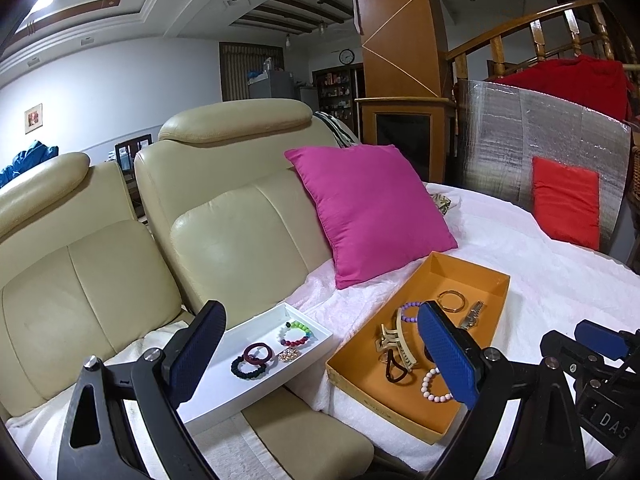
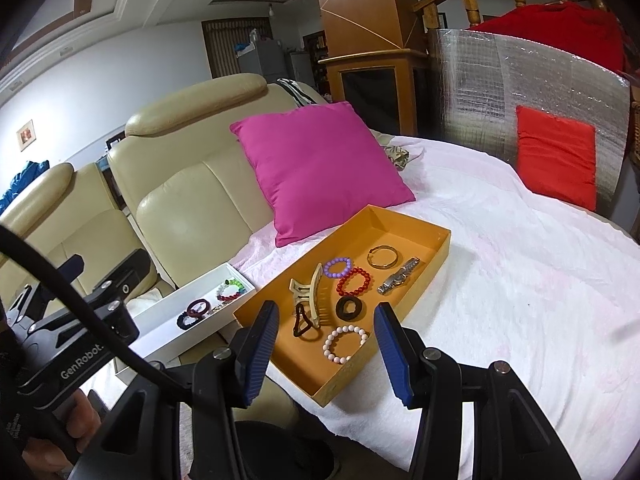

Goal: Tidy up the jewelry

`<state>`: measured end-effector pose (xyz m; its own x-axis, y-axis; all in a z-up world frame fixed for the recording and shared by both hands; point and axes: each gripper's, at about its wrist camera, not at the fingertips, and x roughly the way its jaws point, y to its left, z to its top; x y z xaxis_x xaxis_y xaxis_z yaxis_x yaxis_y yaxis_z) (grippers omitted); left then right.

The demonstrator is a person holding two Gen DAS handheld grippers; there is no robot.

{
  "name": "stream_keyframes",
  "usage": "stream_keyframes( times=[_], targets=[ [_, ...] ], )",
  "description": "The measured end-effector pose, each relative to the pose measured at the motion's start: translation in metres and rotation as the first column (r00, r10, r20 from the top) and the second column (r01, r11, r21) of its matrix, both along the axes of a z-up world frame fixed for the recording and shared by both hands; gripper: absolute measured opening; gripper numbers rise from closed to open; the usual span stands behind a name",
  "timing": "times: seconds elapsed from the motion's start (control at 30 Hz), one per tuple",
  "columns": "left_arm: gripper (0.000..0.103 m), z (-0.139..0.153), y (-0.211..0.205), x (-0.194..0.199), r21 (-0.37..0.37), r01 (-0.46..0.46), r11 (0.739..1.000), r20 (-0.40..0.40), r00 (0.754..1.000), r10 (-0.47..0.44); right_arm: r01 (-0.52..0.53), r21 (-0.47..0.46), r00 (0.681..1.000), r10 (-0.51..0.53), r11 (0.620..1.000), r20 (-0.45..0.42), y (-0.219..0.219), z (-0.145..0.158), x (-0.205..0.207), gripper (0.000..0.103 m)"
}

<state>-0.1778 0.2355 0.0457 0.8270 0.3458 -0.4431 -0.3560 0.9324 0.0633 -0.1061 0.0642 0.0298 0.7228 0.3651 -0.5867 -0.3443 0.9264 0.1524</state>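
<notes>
Orange tray (image 2: 436, 254) of bracelets, white tray (image 2: 168, 312) beside, right hand-held gripper (image 2: 326, 354) empty

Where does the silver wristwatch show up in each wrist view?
Left wrist view: silver wristwatch at the far right of the orange tray, partly hidden behind a blue pad.
Right wrist view: wristwatch in full view, right side of the tray, below the gold bangle.
Shared landmark: pink cushion.

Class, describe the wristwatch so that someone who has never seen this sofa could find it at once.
Below the pink cushion lies an orange tray. The wristwatch lies by its right wall, beside the gold bangle: a straight silver metal strap among round beaded rings.
</notes>
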Motion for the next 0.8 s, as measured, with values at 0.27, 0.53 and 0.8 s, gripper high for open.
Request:
stream_keyframes(
  times=[0.27,0.53,0.8],
  targets=[
    [0.097,-0.006,0.009,0.009,-0.018,0.001,1.0,-0.008,1.0,-0.001,0.004,-0.019,1.0,-0.004,1.0,-0.01,0.008,-0.003,0.008,0.054],
    [0.097,-0.011,0.016,0.018,-0.031,-0.01,0.999,-0.023,1.0,0.009,0.002,-0.03,1.0,-0.003,1.0,-0.024,0.014,-0.006,0.016,0.054],
    [0.097,-0.018,0.016,0.028,-0.035,-0.005,0.999,-0.042,0.999,0.003,0.004,-0.033,0.999,-0.006,0.999,-0.036,0.015,-0.009,0.026,0.054]
  ],
)
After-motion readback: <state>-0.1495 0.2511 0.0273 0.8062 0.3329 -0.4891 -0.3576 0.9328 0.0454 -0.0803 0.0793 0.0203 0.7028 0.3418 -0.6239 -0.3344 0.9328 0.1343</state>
